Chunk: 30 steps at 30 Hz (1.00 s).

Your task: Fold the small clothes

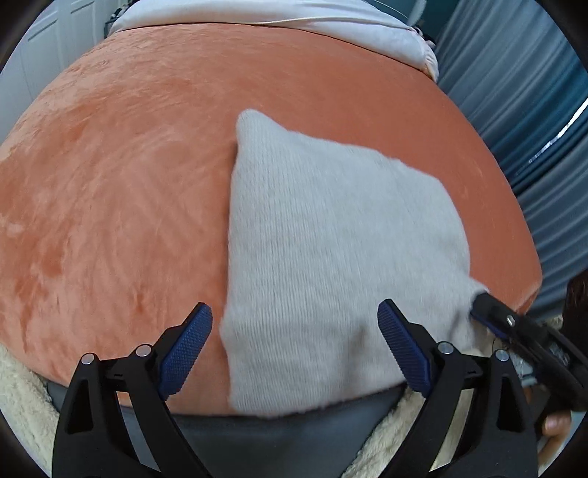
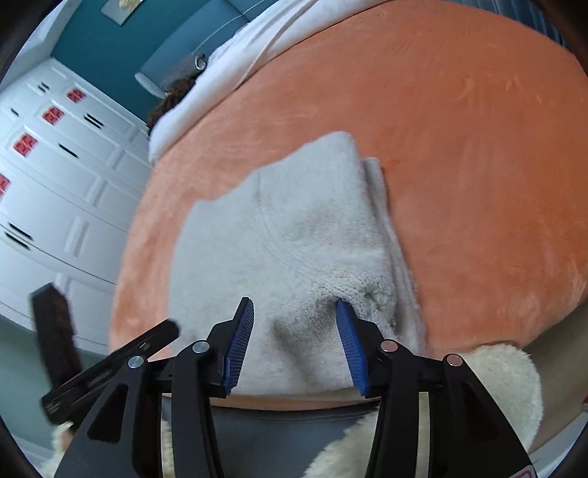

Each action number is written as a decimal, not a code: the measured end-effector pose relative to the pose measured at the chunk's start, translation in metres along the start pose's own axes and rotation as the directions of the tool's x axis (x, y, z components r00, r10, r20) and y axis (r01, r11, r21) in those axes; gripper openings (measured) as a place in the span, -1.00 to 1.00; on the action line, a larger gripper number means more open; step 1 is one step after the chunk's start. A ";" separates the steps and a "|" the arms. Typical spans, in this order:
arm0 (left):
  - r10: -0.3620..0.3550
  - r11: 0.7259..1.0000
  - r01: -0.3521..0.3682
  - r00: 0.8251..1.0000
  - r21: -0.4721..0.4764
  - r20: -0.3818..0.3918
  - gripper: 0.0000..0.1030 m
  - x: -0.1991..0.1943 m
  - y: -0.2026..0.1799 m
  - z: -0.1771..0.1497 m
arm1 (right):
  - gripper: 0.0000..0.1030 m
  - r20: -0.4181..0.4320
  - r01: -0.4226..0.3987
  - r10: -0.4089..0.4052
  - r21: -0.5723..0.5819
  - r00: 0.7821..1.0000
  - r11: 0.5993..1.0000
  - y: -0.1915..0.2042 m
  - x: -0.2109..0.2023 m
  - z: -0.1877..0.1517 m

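A pale grey knitted garment [image 1: 330,250] lies folded on the orange plush bed cover [image 1: 110,184]. It also shows in the right wrist view [image 2: 294,239], with a folded edge along its right side. My left gripper [image 1: 294,331] is open, its jaws spread over the garment's near left edge, holding nothing. My right gripper [image 2: 294,323] is open, and its right fingertip [image 2: 343,312] presses into the cloth. In the left wrist view the right gripper [image 1: 485,305] sits at the garment's near right corner.
A white sheet [image 1: 257,14] covers the far end of the bed. A cream fleece throw [image 2: 496,386] hangs at the near edge. White panelled cupboards [image 2: 55,176] stand to the left, and blue-grey curtains [image 1: 533,110] hang to the right.
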<state>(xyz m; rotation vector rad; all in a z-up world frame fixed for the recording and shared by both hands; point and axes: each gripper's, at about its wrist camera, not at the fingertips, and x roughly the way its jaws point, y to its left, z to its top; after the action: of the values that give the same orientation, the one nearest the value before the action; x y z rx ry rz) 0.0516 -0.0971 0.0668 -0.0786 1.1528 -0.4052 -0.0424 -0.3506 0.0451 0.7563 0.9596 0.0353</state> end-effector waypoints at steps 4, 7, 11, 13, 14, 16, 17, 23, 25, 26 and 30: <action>0.006 1.000 -0.006 1.000 -0.012 0.012 0.77 -0.003 0.007 0.008 | 0.10 -0.068 0.024 -0.027 -0.038 0.997 0.999 0.000 -0.014 -0.016; 0.016 1.000 -0.016 1.000 -0.015 -0.019 0.77 0.004 0.015 0.002 | 0.10 -0.100 0.205 -0.213 -0.091 0.972 0.975 -0.012 -0.017 -0.038; 0.042 0.999 -0.042 0.998 0.009 -0.040 0.77 0.013 0.014 -0.010 | -0.41 0.029 0.204 -0.204 0.003 0.978 0.979 -0.019 -0.047 -0.037; 0.040 0.999 -0.039 0.998 0.020 -0.052 0.77 0.016 0.008 -0.013 | -0.68 0.095 0.169 -0.164 -0.042 0.982 0.985 0.000 -0.053 -0.026; 0.040 0.999 -0.039 0.998 0.024 -0.056 0.77 0.017 0.005 -0.013 | -0.91 0.113 0.171 -0.160 -0.093 0.981 0.981 0.012 -0.051 -0.022; 0.049 0.998 -0.047 0.997 0.035 -0.053 0.77 0.017 0.000 -0.014 | -1.00 0.103 0.184 -0.168 -0.178 0.980 0.967 0.028 -0.035 -0.015; 0.054 0.998 -0.052 0.997 0.045 -0.047 0.77 0.016 -0.003 -0.014 | -1.00 0.081 0.183 -0.169 -0.213 0.982 0.960 0.033 -0.022 -0.010; 0.098 0.991 -0.091 0.993 0.101 -0.062 0.77 0.029 -0.007 -0.017 | -1.00 -0.082 0.252 -0.272 -0.197 0.959 0.948 -0.014 0.048 -0.009; 0.084 0.992 -0.078 0.995 0.100 -0.053 0.77 0.027 -0.008 -0.015 | -1.00 -0.078 0.219 -0.235 -0.172 0.969 0.961 -0.002 0.028 0.001; 0.072 0.993 -0.067 0.996 0.094 -0.047 0.77 0.025 -0.007 -0.012 | -1.00 -0.059 0.195 -0.207 -0.168 0.977 0.966 0.004 0.018 0.003; 0.029 0.998 -0.027 0.999 0.054 -0.027 0.77 0.027 -0.004 0.003 | -0.09 0.062 0.209 -0.202 -0.154 0.977 0.966 0.013 -0.011 0.016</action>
<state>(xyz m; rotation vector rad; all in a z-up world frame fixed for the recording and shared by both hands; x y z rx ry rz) 0.0630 -0.1107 0.0455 -0.0106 1.1683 -0.4131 -0.0326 -0.3537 0.0665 0.5046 0.9745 -0.0852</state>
